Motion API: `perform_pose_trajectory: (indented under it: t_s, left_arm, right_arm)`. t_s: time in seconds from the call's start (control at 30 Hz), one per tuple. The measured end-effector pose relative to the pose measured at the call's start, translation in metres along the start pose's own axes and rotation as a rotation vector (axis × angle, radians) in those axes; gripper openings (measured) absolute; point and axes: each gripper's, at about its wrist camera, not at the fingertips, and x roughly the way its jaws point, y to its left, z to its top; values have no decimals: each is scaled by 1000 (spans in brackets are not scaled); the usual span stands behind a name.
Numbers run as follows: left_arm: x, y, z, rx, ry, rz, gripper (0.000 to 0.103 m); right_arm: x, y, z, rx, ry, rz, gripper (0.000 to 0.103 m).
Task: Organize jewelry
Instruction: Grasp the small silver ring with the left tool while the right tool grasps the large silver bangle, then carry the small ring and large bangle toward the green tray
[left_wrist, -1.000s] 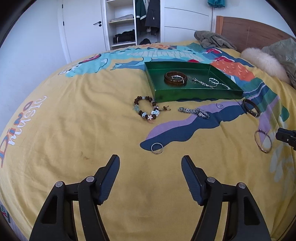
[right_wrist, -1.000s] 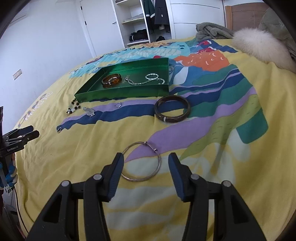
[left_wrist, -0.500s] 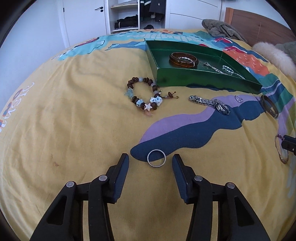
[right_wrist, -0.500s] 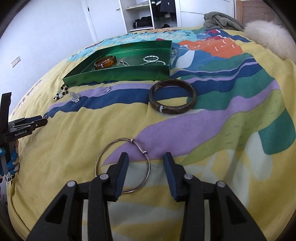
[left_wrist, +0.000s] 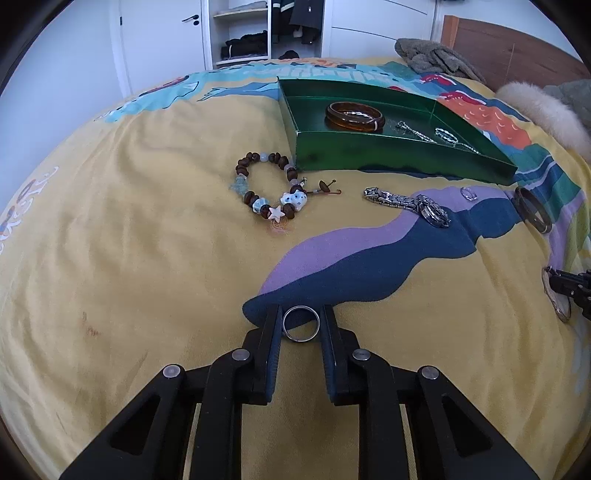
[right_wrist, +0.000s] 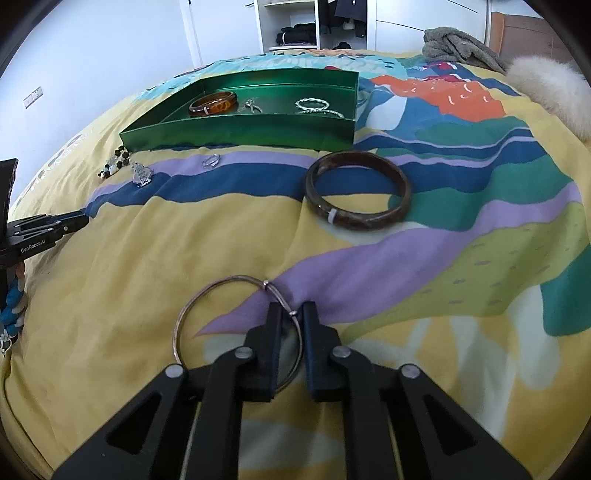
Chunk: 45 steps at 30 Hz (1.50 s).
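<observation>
Both claws are down on the bed (left_wrist: 147, 258), each one just having closed in on a piece of jewelry. The left claw (left_wrist: 300, 325) has its pads pressed against either side of a small silver ring (left_wrist: 300, 324) lying on the yellow bedspread, at the edge of a dark blue patch. The right claw (right_wrist: 290, 321) is pinched shut on the thin wire bangle (right_wrist: 207, 295), gripping its rim near the little knot. Farther up the bed sits the green tray (left_wrist: 369, 157), already holding an amber bangle (left_wrist: 354, 116) and silver chains (left_wrist: 443, 136). Just in front of the tray lie a beaded bracelet (left_wrist: 269, 192), a metal watch (left_wrist: 410, 205), another small ring (right_wrist: 211, 160) and a dark bangle (right_wrist: 358, 195).
</observation>
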Motion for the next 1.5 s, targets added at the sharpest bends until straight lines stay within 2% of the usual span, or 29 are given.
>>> perform_pose_trajectory:
  t_s: [0.27, 0.57, 1.1, 1.5]
  left_arm:
    - [-22, 2, -6, -5, -25, -4, 20]
    - [-70, 5, -9, -7, -104, -12, 20]
    - [-153, 14, -30, -30, -229, -17, 20]
    - [-194, 15, -44, -33, -300, -26, 20]
  right_arm:
    - [-22, 8, -6, -1, -42, -46, 5]
    - [-71, 23, -8, -18, -114, -83, 5]
    - [-156, 59, -10, -40, -250, -103, 5]
    - [-208, 86, -13, -66, -338, -113, 5]
